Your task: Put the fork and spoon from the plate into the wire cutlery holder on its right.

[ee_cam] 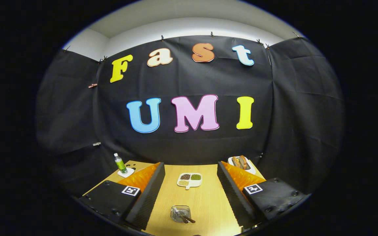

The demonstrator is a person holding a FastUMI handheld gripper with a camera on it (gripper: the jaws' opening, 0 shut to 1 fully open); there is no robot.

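Note:
The wire cutlery holder (180,213) stands on the wooden table (208,203), low between my two fingers. Brown-handled utensils (187,219) lean inside it, their handles sticking out toward the right; I cannot tell fork from spoon. My gripper (190,167) is open wide and holds nothing. Its left finger (146,193) and right finger (233,191) flank the holder at a distance. Beyond the holder, still between the fingers, lies a white divided dish (189,180) with brown, green and pale beans in its compartments.
A green bottle (120,163) stands on a white coaster at the table's far left corner. A white plate of bread-like food (241,162) sits at the far right corner. The black booth wall rises right behind the table.

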